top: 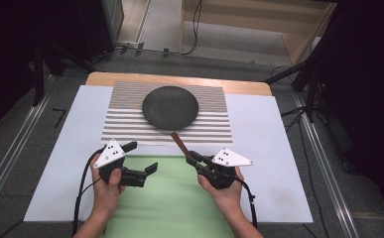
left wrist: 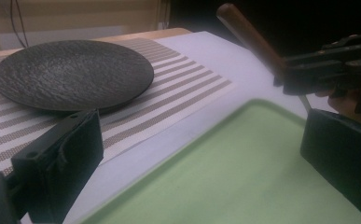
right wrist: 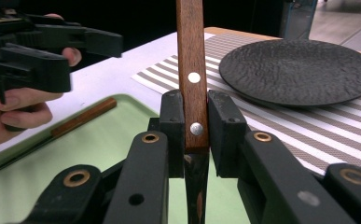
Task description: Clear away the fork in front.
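My right gripper (top: 189,156) is shut on a wooden-handled utensil (top: 179,142) with two metal rivets. Its handle (right wrist: 190,46) sticks up and away between the jaws, and its dark metal part (right wrist: 197,186) runs down behind them. The utensil is held above the far right corner of a green tray (top: 174,198). My left gripper (top: 141,157) stands open over the tray's far left part with nothing between its pads (left wrist: 82,140). A round black plate (top: 170,107) sits on a striped placemat (top: 125,124) beyond the tray. The left gripper view takes in the right gripper (left wrist: 304,70) and the handle (left wrist: 250,35).
A second brown wooden handle (right wrist: 80,119) lies on the green tray (right wrist: 75,154) near its far edge, below the left gripper (right wrist: 52,51). A white sheet (top: 274,163) covers the table under tray and placemat. Dark stands and cables flank the table.
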`<act>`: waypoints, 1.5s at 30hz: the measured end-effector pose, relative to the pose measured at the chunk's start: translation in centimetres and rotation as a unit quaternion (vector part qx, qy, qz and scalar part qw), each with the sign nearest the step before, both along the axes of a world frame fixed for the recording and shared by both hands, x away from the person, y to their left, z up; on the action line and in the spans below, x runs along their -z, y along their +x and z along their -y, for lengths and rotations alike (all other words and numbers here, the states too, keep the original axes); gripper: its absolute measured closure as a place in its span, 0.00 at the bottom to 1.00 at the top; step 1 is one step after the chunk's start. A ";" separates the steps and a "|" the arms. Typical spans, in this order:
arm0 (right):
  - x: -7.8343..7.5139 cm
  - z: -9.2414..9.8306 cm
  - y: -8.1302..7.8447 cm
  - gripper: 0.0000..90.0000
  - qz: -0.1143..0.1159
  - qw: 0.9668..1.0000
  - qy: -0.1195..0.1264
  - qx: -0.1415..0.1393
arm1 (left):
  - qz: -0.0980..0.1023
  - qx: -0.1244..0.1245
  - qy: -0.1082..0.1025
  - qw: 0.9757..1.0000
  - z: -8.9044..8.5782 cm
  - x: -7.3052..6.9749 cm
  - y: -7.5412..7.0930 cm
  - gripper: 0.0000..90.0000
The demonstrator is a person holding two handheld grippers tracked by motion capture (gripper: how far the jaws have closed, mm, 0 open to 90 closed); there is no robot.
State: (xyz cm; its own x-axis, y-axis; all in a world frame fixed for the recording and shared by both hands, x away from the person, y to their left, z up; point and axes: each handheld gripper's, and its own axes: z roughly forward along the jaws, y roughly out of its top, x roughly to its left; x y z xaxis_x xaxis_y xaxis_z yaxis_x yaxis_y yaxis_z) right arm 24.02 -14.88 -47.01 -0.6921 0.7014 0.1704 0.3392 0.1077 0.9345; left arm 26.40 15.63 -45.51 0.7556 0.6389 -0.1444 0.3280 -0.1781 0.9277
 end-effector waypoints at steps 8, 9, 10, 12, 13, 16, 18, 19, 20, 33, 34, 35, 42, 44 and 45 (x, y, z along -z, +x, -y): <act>0.0 -0.8 -0.4 0.84 0.002 1.000 0.001 -0.013 | -0.010 -0.004 -0.015 1.000 0.6 -0.2 -0.2 0.06; 0.0 -0.9 -0.4 0.84 0.003 1.000 0.001 -0.015 | -0.012 -0.005 -0.021 1.000 0.6 -0.2 -0.1 0.07; 0.0 -1.0 -0.4 0.84 0.004 1.000 0.001 -0.017 | -0.015 -0.004 -0.024 1.000 0.6 -0.2 -0.1 0.07; -0.1 -1.2 -0.6 0.84 0.004 1.000 0.002 -0.020 | -0.017 -0.012 -0.030 0.999 0.7 -0.4 -0.2 0.13; -0.1 -1.4 -0.6 0.84 0.005 1.000 0.002 -0.021 | -0.018 -0.013 -0.031 0.999 0.7 -0.4 -0.2 0.16; -0.1 -1.8 -0.8 0.84 0.007 1.000 -0.001 -0.027 | -0.025 -0.015 -0.040 0.999 1.0 -0.6 -0.4 0.22; -0.1 -2.0 -0.9 0.84 0.008 1.000 -0.002 -0.029 | -0.030 -0.013 -0.047 0.998 0.9 -0.7 -0.4 0.26; -0.1 -2.1 -1.0 0.84 0.008 1.000 -0.002 -0.030 | -0.032 -0.012 -0.050 0.998 0.9 -0.7 -0.4 0.29; -0.1 -2.2 -1.0 0.84 0.008 1.000 -0.001 -0.030 | -0.034 -0.011 -0.055 0.998 1.0 -0.8 -0.4 0.32; 0.1 -3.5 -1.4 0.84 0.012 0.999 -0.013 -0.043 | -0.053 0.023 -0.084 0.995 1.6 -1.0 -0.8 0.45; 0.1 -3.7 -1.4 0.84 0.013 0.999 -0.014 -0.044 | -0.056 0.025 -0.084 0.995 1.7 -1.0 -0.8 0.46; 0.1 -3.8 -1.5 0.84 0.014 0.999 -0.016 -0.045 | -0.058 0.025 -0.085 0.994 1.8 -1.0 -0.8 0.48; 0.1 -4.9 -2.1 0.84 0.024 0.998 -0.029 -0.056 | -0.080 0.023 -0.091 0.992 2.3 -0.9 -0.9 0.61; 0.1 -5.2 -2.3 0.84 0.028 0.997 -0.036 -0.057 | -0.082 0.018 -0.093 0.992 2.3 -0.9 -0.9 0.70; 0.1 -5.3 -2.3 0.84 0.029 0.997 -0.037 -0.059 | -0.083 0.020 -0.096 0.992 2.2 -0.9 -0.9 0.74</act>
State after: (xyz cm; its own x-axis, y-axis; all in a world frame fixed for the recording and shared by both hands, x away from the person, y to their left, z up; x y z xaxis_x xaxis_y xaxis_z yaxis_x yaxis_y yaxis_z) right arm 21.71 -9.59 -47.09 -0.7773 0.6241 0.0792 0.2665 0.2126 0.9401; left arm 25.49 13.47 -44.63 0.7359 0.5573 -0.3845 0.4745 -0.0193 0.8800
